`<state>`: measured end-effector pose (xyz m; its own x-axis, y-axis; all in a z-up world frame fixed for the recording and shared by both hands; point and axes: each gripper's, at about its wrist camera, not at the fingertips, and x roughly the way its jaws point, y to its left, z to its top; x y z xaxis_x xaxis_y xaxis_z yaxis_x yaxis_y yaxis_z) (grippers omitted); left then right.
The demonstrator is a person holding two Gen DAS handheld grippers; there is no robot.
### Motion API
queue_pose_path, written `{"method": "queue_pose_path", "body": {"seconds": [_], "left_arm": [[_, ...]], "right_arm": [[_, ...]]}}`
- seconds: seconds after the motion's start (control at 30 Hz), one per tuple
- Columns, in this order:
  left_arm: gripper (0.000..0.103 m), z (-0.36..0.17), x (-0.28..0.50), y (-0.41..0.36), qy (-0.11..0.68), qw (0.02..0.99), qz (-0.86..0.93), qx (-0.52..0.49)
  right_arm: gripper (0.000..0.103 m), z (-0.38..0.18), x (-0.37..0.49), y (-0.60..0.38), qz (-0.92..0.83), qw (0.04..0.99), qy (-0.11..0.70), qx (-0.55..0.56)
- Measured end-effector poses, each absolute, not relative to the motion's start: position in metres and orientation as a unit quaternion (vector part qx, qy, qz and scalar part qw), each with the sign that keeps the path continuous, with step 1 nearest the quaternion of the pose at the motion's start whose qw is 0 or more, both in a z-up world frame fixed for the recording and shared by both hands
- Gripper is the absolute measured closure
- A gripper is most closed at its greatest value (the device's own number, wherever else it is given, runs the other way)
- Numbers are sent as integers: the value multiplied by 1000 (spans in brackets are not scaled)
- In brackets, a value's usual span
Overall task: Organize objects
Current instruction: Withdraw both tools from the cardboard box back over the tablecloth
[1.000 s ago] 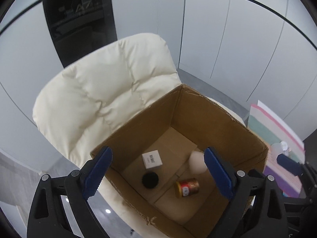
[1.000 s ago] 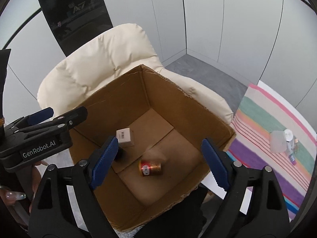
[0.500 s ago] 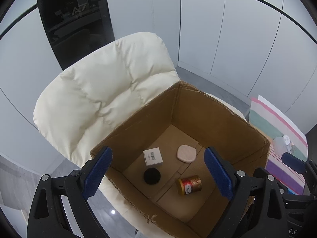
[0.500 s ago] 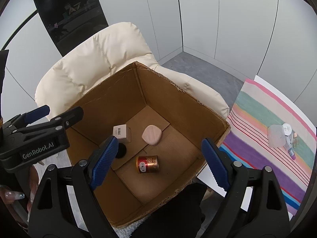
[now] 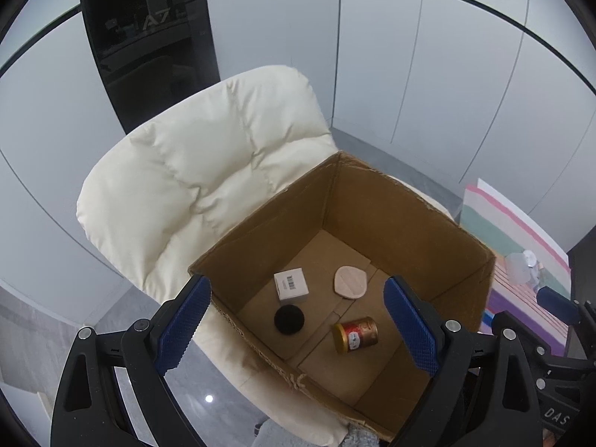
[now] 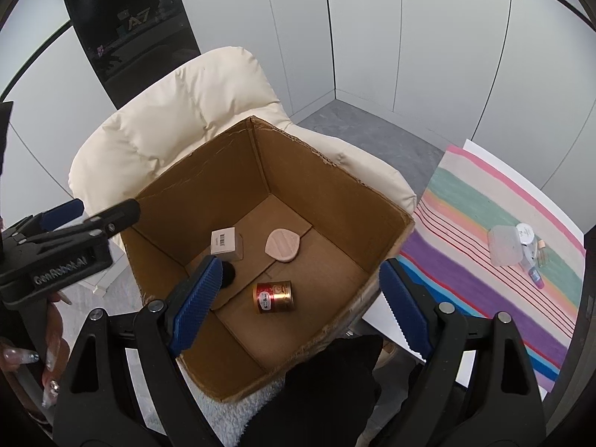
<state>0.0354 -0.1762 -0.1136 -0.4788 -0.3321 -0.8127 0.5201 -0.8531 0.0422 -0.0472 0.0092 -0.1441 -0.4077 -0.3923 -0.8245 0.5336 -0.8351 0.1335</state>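
An open cardboard box (image 5: 421, 223) (image 6: 335, 178) sits on a cream padded chair. On its floor lie a white barcoded carton (image 5: 291, 284) (image 6: 225, 242), a black round lid (image 5: 289, 319) (image 6: 228, 275), a flat pink pad (image 5: 349, 282) (image 6: 282, 244) and a red and gold can (image 5: 355, 334) (image 6: 273, 296) on its side. My left gripper (image 5: 298, 331) is open and empty above the box's near edge. My right gripper (image 6: 298, 298) is open and empty above the box; the left gripper's body shows at its left (image 6: 70, 238).
The cream chair (image 5: 201, 171) (image 6: 175, 111) backs onto grey wall panels. A striped cloth (image 6: 495, 246) (image 5: 521, 260) at the right holds a clear plastic container (image 6: 504, 244) and small jars and tubes (image 6: 532, 253).
The pink pad has dropped into the box and now lies flat by the white carton. Both grippers have risen and pulled back slightly, still open.
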Motion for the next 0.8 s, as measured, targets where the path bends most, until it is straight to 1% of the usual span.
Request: {"method": "queue_pose_path", "body": {"seconds": [0.2, 0.43, 0.57, 0.67, 0.8], "left_arm": [[8, -111, 54, -164, 103, 228, -857, 451], [8, -113, 79, -153, 134, 203, -850, 468], [8, -110, 100, -143, 110, 219, -853, 462], [8, -112, 110, -139, 107, 220, -851, 464], [8, -115, 109, -132, 96, 220, -853, 463]], "right_arm": [[15, -140, -32, 23, -837, 265, 76, 472], [15, -144, -4, 37, -833, 260, 89, 480], [15, -147, 14, 48, -827, 257, 85, 492], [15, -147, 26, 56, -823, 259, 78, 499], [15, -143, 36, 62, -829, 253, 89, 491]]}}
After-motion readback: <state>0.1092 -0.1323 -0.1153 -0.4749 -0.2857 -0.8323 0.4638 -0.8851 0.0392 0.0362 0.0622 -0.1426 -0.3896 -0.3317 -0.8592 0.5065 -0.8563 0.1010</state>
